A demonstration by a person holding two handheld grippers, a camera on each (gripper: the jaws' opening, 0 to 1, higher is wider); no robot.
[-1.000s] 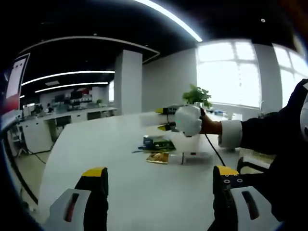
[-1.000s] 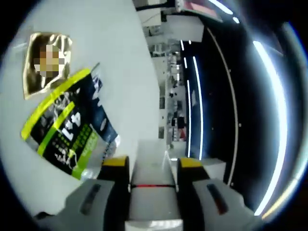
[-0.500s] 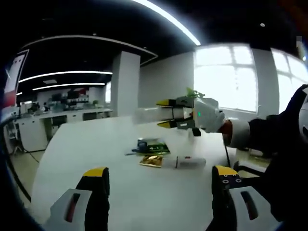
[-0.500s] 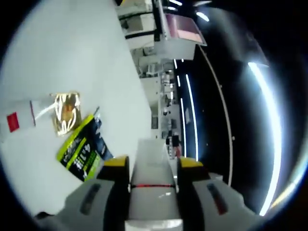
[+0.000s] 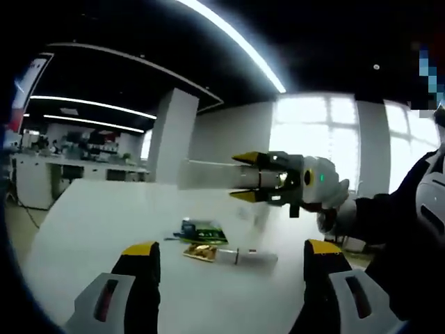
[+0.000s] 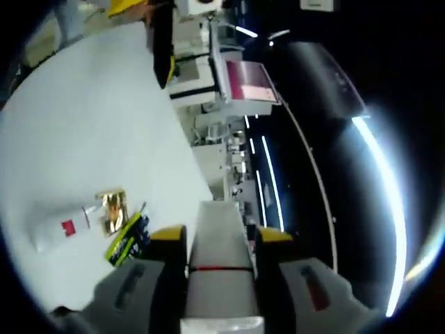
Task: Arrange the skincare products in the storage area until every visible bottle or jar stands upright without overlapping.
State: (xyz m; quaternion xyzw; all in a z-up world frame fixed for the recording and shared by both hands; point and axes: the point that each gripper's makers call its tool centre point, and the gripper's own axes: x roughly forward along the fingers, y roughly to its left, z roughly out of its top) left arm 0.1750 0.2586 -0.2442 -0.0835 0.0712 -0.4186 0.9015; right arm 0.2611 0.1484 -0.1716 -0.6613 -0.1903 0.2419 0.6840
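1. Broadly, an open-plan office with ceiling strip lights and bright windows surrounds a large white table (image 5: 90, 229).
2. On it, well ahead of the left gripper (image 5: 226, 278), lie a white tube (image 5: 243, 257), a gold sachet (image 5: 199, 251) and a green packet (image 5: 200, 230).
3. That tube lies flat, long axis roughly crosswise to the empty, wide-spread left jaws.
4. Above, the right gripper (image 6: 212, 240) clamps a pale box (image 6: 221, 240) held horizontally in the air, so the left gripper is probably the free one for uprighting the tube.

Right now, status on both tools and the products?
Right tool shut on white box, held above table. Left tool open, empty. White tube lying flat beside two sachets. Nothing blocking.
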